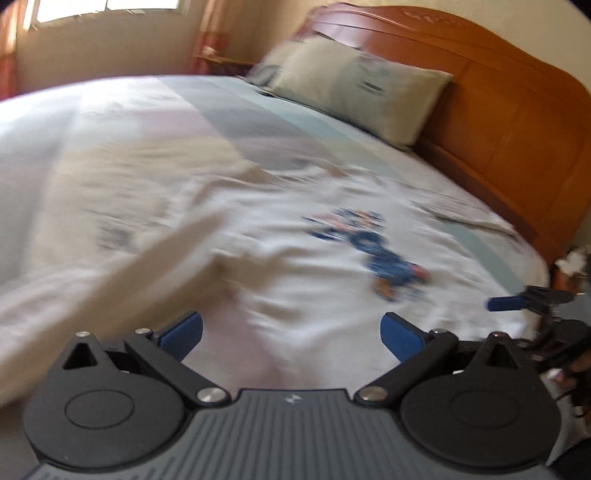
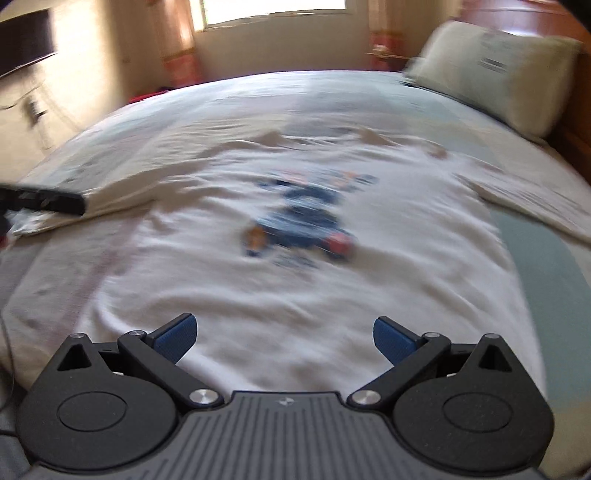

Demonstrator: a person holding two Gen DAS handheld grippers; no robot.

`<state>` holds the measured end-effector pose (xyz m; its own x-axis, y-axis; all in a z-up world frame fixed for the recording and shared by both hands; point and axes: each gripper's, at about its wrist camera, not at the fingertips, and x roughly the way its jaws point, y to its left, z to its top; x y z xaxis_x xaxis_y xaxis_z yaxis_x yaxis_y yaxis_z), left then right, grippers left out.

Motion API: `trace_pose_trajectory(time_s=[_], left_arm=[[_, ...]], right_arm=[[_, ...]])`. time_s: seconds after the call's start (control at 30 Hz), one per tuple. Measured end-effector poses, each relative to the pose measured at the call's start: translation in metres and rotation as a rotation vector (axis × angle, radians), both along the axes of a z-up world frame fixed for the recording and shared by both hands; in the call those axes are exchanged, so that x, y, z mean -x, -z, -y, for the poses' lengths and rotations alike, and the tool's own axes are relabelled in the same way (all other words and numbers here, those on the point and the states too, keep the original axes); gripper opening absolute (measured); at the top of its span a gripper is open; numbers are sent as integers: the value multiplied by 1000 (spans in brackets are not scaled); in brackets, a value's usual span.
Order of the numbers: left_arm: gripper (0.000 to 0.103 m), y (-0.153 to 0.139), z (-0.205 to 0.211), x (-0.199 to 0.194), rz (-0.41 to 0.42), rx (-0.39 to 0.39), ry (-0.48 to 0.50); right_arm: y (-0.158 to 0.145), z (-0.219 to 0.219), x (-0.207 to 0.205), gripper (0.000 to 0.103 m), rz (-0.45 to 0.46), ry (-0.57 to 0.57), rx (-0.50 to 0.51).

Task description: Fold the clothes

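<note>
Right wrist view: white T-shirt (image 2: 295,258) with a blue printed figure lies spread flat on the bed (image 2: 546,280), front up, motion-blurred. Right gripper (image 2: 284,338) hovers over its near hem, blue pads wide apart, holding nothing. Left gripper (image 1: 291,338) likewise spread and empty above the shirt's edge. Pillow (image 1: 354,88) rests against the wooden headboard (image 1: 517,122).

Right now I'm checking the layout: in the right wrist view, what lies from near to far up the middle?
Right gripper → white T-shirt → its blue print → bedspread → window.
</note>
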<state>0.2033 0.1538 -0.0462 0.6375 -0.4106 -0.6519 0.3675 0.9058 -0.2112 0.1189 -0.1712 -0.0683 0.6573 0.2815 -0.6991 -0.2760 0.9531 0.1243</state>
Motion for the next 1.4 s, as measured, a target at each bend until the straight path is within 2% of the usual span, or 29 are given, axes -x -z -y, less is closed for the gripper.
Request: trace_pose_trajectory(time_s=[0.2, 0.3, 0.37, 0.47, 0.63, 0.7, 0.77, 0.87, 0.93, 0.97, 1.03, 1.1, 1.2, 1.4], left_arm=[[101, -6, -66, -43, 41, -80, -114], [100, 1, -91, -75, 59, -143, -192], [97, 12, -107, -97, 40, -168, -226], [93, 34, -118, -117, 6, -228, -210], [80, 63, -108, -128, -10, -368, -79], [79, 68, -110, -129, -15, -333, -58], [72, 68, -114, -131, -28, -295, -47], [58, 65, -111, -128, -28, -306, 11], [40, 63, -107, -128, -39, -306, 43], [36, 62, -104, -127, -41, -310, 59], [17, 61, -96, -122, -32, -342, 87], [8, 60, -88, -116, -18, -380, 82], [4, 56, -88, -114, 5, -388, 55], [4, 43, -106, -120, 39, -381, -61]], right_arm=[[-5, -39, -33, 103, 7, -98, -39], [-5, -46, -43, 103, 15, -111, -56], [-5, -50, -48, 103, 20, -118, -65], [-2, -49, -55, 103, 17, -107, -56], [3, -42, -65, 103, 20, -80, -61], [4, -43, -69, 103, 23, -73, -56], [4, -47, -70, 103, 29, -82, -43], [3, -54, -71, 103, 39, -103, -20], [3, -60, -71, 103, 46, -114, -4], [3, -62, -71, 103, 46, -120, 2], [3, -66, -70, 103, 50, -127, 15], [3, -68, -69, 103, 53, -130, 28], [1, -68, -67, 103, 60, -126, 31], [0, -63, -69, 103, 51, -97, 41]])
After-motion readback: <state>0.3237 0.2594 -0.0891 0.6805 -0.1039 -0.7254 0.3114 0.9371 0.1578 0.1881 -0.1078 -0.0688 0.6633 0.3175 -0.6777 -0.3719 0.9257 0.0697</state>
